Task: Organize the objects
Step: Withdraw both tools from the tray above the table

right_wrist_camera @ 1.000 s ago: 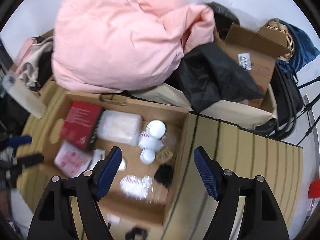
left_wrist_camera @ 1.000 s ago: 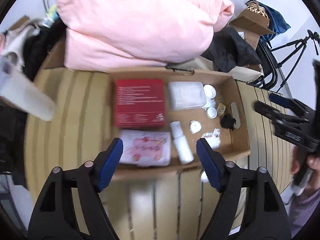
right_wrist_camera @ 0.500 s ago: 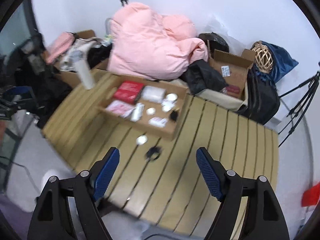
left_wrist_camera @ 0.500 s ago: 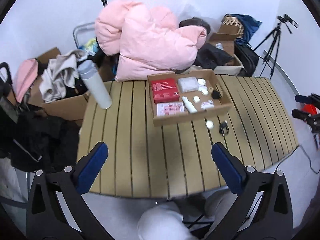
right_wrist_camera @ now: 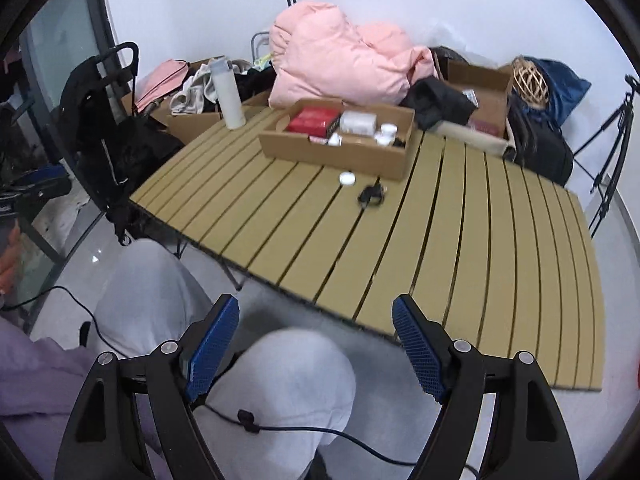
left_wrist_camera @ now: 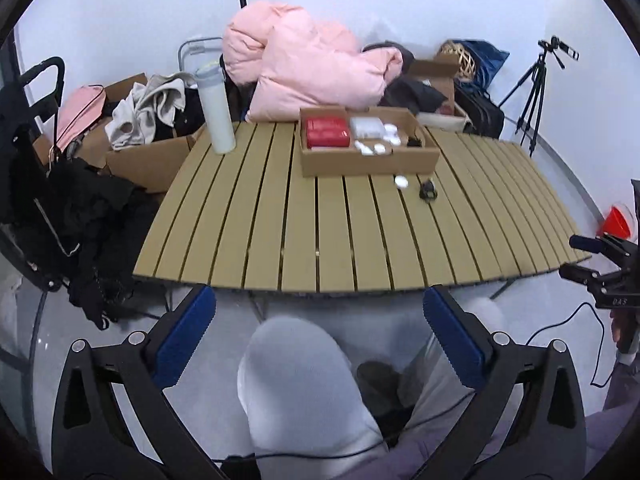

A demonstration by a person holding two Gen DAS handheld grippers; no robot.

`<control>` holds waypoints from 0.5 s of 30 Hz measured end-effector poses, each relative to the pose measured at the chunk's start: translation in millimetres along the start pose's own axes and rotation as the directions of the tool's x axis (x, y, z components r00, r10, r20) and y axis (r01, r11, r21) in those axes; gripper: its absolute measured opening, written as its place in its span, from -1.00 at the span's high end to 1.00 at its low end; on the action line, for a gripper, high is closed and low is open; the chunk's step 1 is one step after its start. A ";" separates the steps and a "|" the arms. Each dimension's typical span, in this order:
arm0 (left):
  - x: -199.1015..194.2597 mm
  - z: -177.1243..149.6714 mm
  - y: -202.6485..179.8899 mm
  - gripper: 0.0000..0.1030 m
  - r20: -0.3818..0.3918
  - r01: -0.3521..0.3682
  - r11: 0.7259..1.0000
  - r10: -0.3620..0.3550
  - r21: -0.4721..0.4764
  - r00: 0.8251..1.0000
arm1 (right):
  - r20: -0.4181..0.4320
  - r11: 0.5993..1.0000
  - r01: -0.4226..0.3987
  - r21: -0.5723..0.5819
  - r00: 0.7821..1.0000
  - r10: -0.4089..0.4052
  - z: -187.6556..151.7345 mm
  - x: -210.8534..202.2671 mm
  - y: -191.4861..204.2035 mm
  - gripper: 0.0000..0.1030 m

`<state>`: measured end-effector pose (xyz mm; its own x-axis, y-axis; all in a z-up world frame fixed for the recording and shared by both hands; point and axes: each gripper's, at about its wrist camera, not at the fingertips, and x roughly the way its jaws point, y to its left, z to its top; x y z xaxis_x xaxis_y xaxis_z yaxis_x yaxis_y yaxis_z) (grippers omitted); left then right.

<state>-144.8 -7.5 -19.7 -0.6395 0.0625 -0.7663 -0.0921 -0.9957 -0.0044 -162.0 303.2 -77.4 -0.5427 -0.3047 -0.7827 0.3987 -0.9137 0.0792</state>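
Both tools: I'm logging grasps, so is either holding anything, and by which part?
Nothing is held. The left tool and right tool are both open and empty, hanging over the person's lap.

Pink duvet point(left_wrist_camera: 312, 68) behind table, tripod point(left_wrist_camera: 536, 92) at rt, white flask point(left_wrist_camera: 215, 108) lft.

left gripper point(left_wrist_camera: 318, 330) held low over the lap, jaws spread wide, nothing between the blue pads point(left_wrist_camera: 184, 334). right gripper point(right_wrist_camera: 316, 344) likewise low, jaws wide apart, empty, blue pads point(right_wrist_camera: 212, 346) facing each other. both point forward and slightly down. knees point(right_wrist_camera: 280, 376) in light grey trousers sit under both grippers. right gripper also shows at the right edge of the left view point(left_wrist_camera: 600, 264), gripped by a hand point(left_wrist_camera: 622, 328) in a lilac sleeve.
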 end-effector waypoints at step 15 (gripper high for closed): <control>115.6 37.5 -61.0 -1.00 0.088 0.169 0.979 -0.180 0.116 0.980 | 0.023 0.996 0.013 0.092 1.000 -0.015 11.6 80.2 -16.8 -0.60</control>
<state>-241.7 63.0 -84.0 -0.6772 0.2461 -0.6935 -0.2865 -0.9562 -0.0596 -220.8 290.9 -134.4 -0.5658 -0.2972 -0.7691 0.3221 -0.9383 0.1256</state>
